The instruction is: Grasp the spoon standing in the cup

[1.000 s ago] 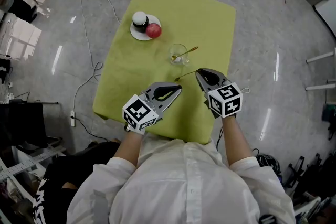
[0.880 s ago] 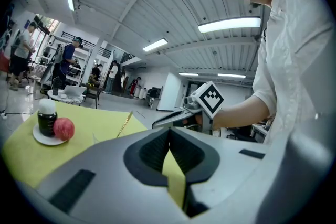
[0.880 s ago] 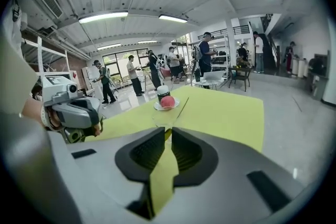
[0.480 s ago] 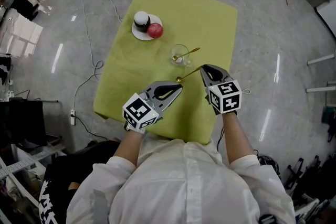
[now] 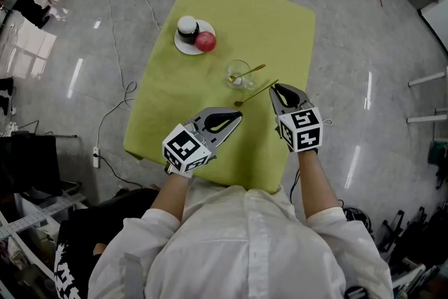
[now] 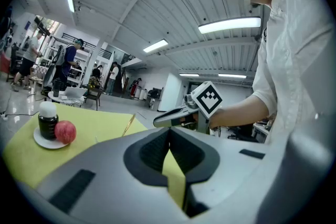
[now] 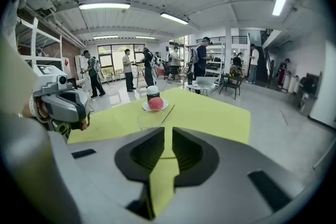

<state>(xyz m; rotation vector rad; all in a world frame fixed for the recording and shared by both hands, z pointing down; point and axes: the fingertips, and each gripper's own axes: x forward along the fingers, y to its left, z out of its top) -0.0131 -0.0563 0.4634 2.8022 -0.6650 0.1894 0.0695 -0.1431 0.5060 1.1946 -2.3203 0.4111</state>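
- Left gripper [image 5: 238,117]: pads pressed together at the tips with nothing between them. It is at rest over the near part of the green table [image 5: 231,10], to the left of the right jaws.
- Right gripper [image 5: 276,88]: its jaws have just been opening and now stand a narrow slit apart, with green cloth showing through the whole gap. A thin dark line, judged to be a spoon handle, crosses the slit low down. No pad is seen pressing on it.
- Loose spoon [image 5: 256,94]: handle end at the right jaw tips, bowl out to their left on the cloth. Over the last second the handle end has swung away from the person along with the gripper, while the bowl has hardly shifted.
- Cup [image 5: 238,73]: clear glass, just ahead and left of the right jaws. The spoon in the cup [image 5: 253,69] leans on the rim, handle toward the right gripper, and neither gripper touches it.
- Reading: the right gripper appears to be freeing itself of the loose spoon. The grasp the task asks for is not yet made.
- Saucer [image 5: 185,47]: well beyond the cup, bearing a dark jar [image 5: 187,26] and a red fruit [image 5: 204,41].
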